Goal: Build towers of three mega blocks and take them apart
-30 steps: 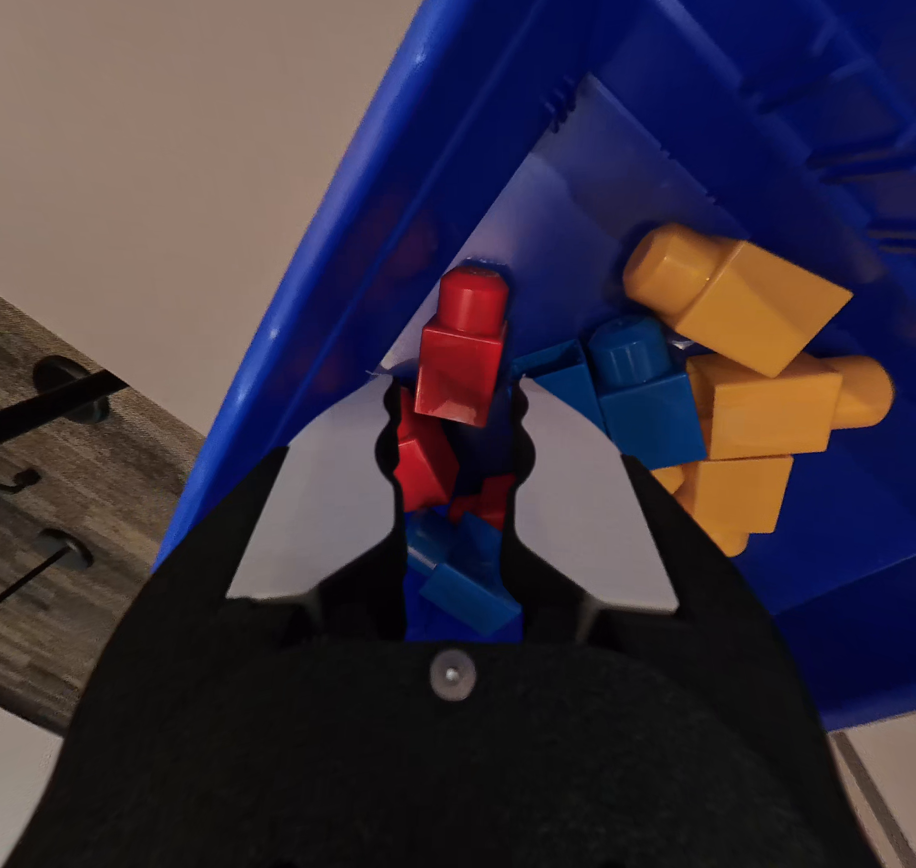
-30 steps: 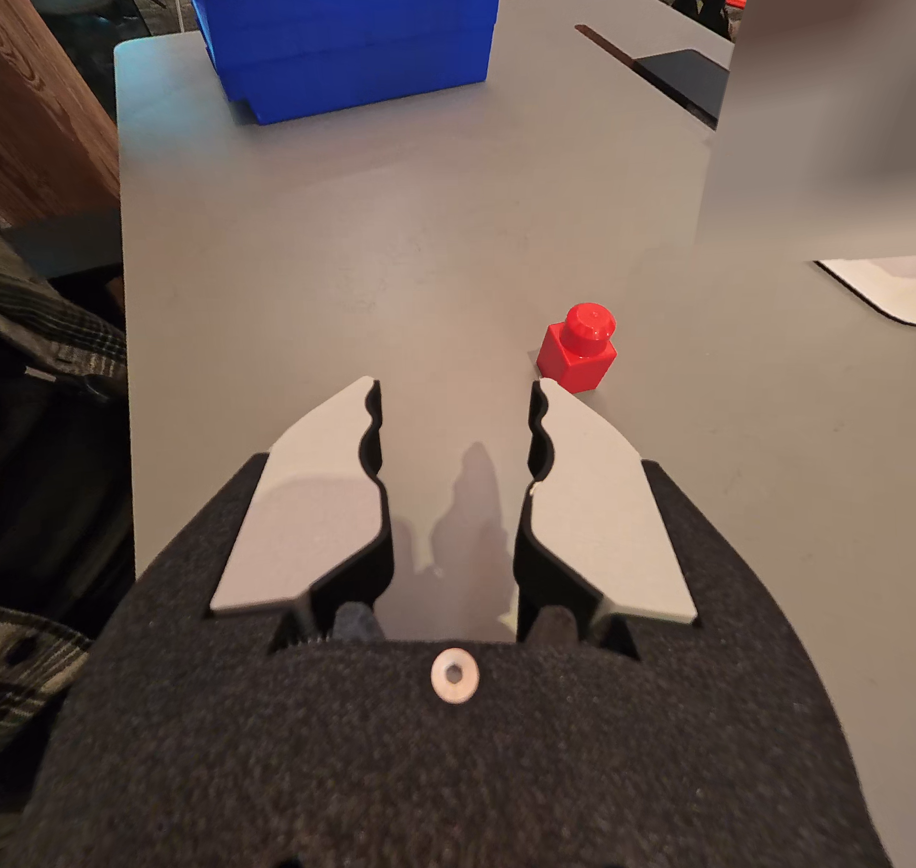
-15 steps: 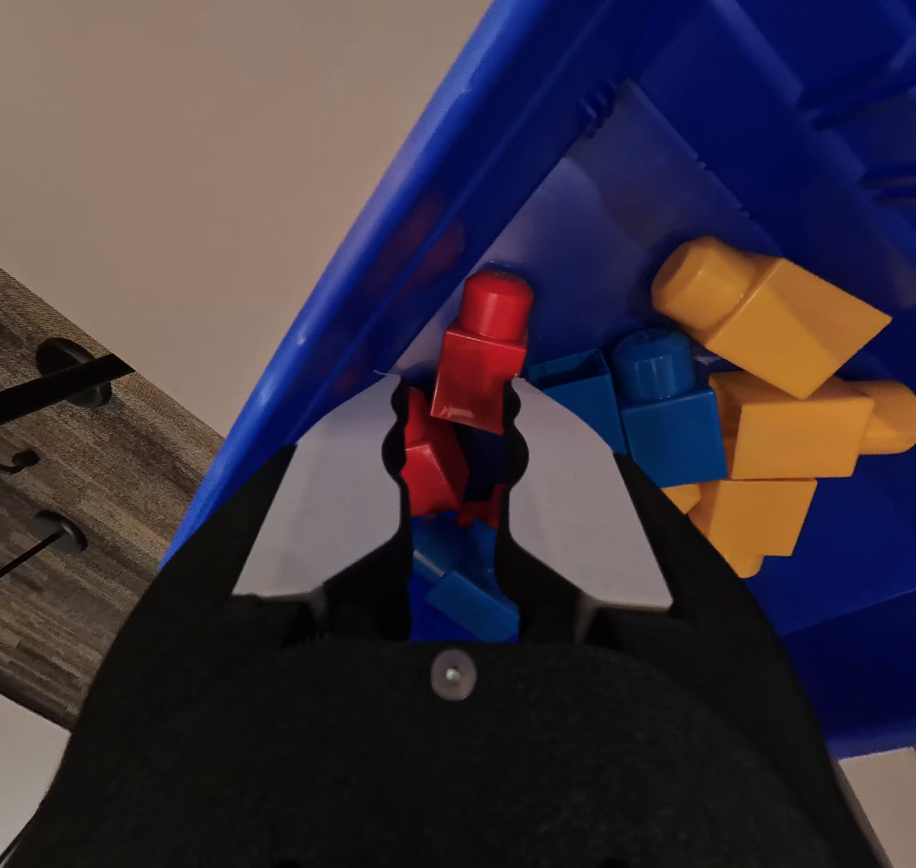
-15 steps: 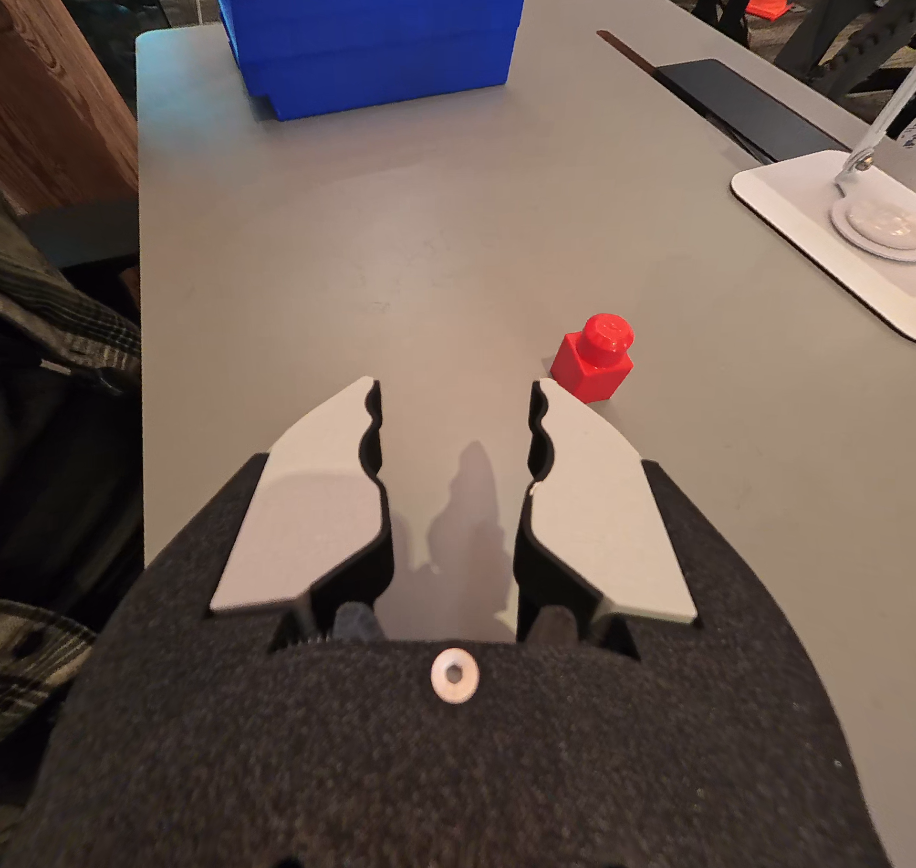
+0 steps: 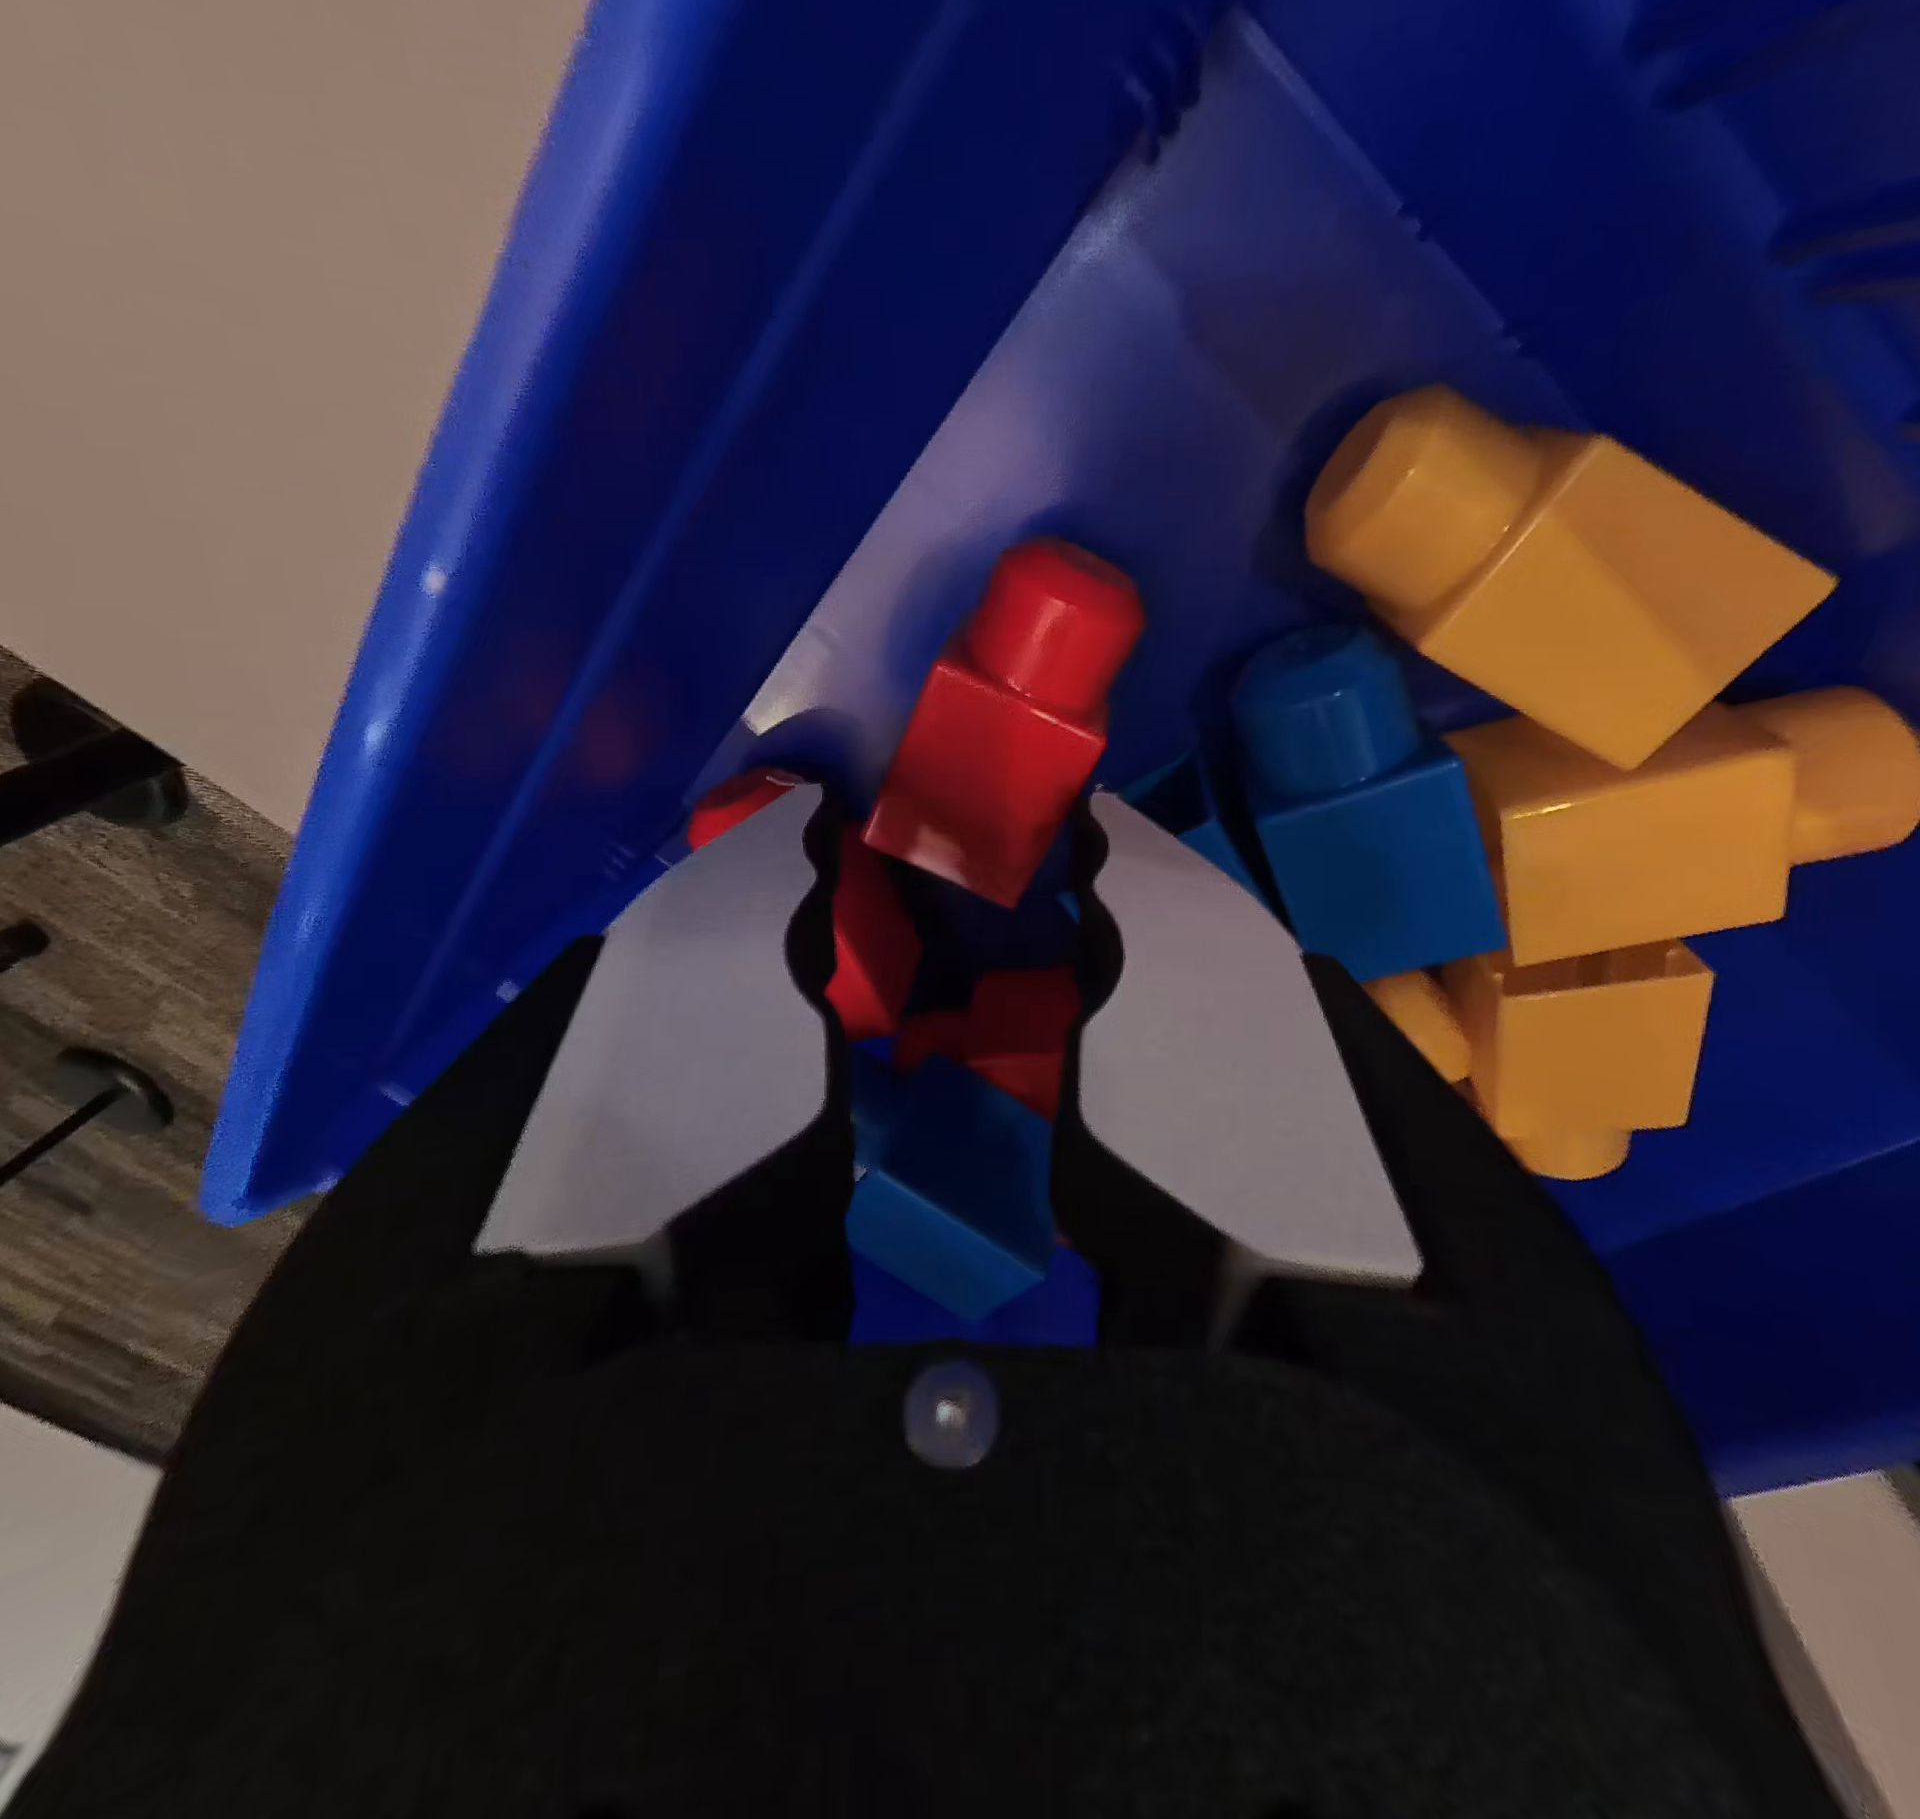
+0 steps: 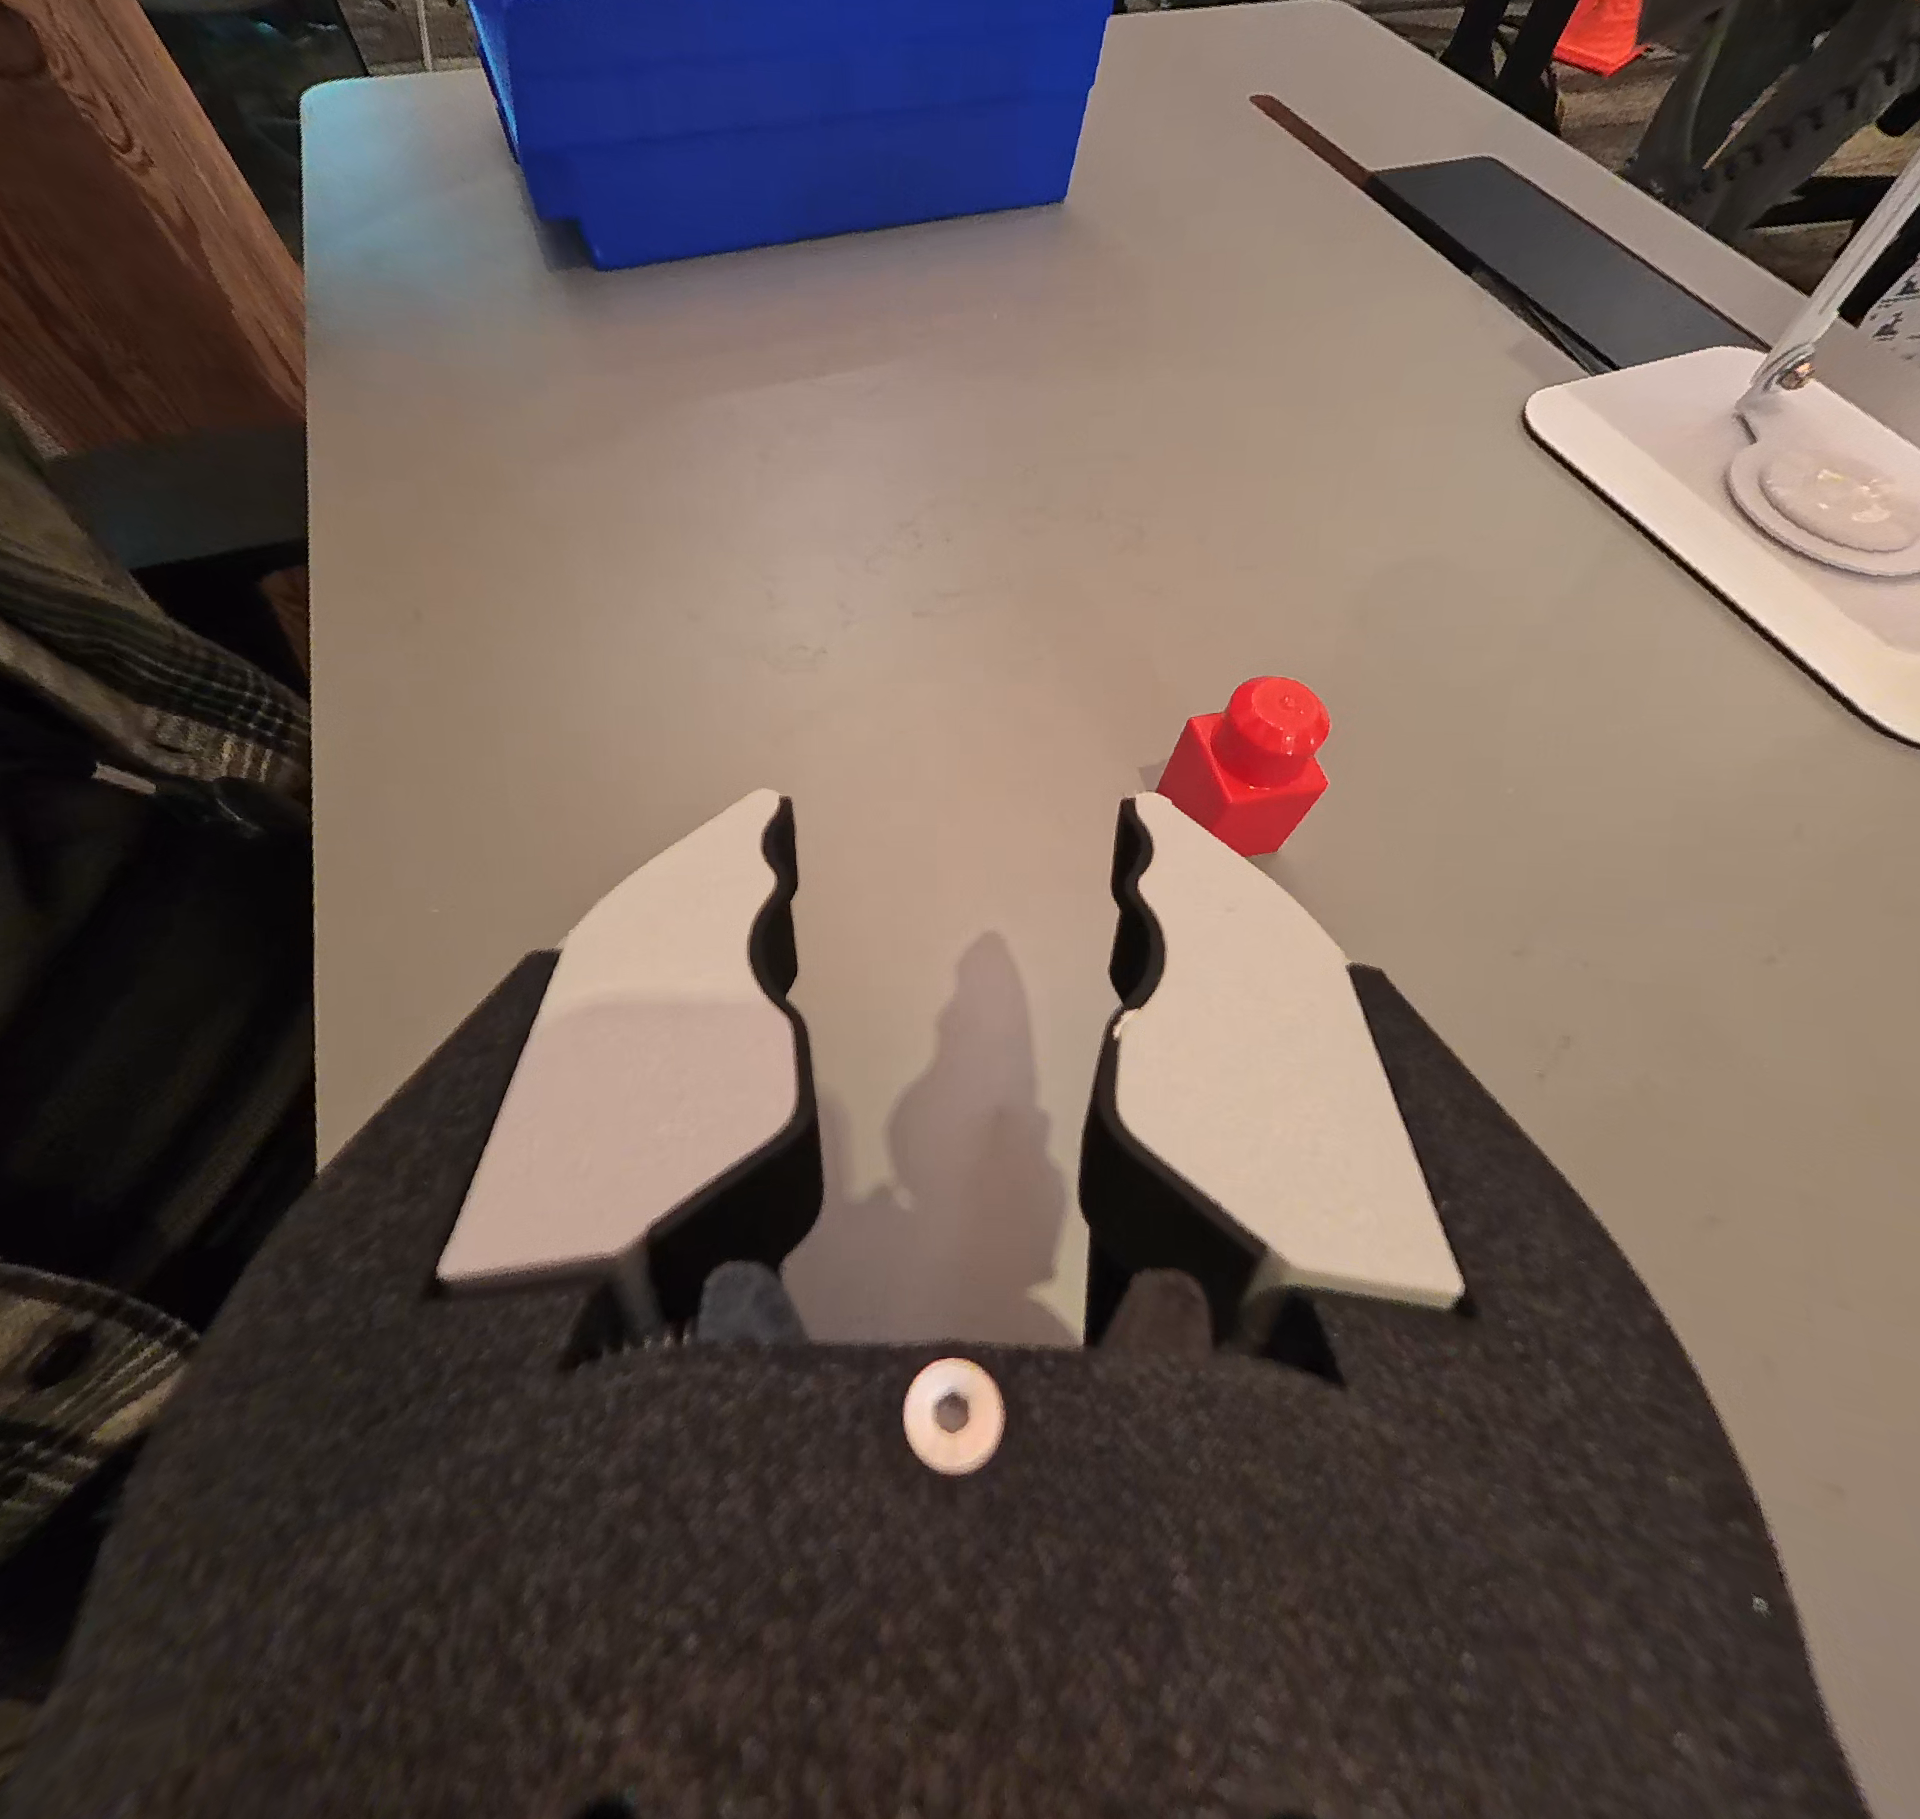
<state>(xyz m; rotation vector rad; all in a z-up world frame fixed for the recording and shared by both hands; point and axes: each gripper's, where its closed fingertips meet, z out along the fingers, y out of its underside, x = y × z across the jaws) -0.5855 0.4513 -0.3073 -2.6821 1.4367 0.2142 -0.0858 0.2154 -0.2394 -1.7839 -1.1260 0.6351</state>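
My left gripper (image 5: 954, 813) reaches down into the blue bin (image 5: 727, 419), partly open. Its fingertips (image 5: 727, 896) stand on either side of the base of a tilted red block (image 5: 987, 761), with a gap left. More red blocks (image 5: 868, 948) and a blue block (image 5: 935, 1239) lie between the fingers. Another blue block (image 5: 1361, 834) and yellow blocks (image 5: 1558, 574) lie to the right. My right gripper (image 6: 956, 813) is open and empty above the grey table (image 6: 831, 522). A single red block (image 6: 1247, 772) stands upright just right of its right fingertip. The bin (image 6: 790, 107) stands at the table's far end.
A white base plate with a metal stand (image 6: 1714, 522) and a flat black object (image 6: 1538, 252) lie along the table's right side. A wooden panel (image 6: 104, 211) and plaid cloth (image 6: 125, 709) are off the left edge. The bin wall is close on the left gripper's left.
My left gripper has edged forward, so the tilted red block's base now sits between its fingertips. The right wrist view has shifted a little; its jaws stay open.
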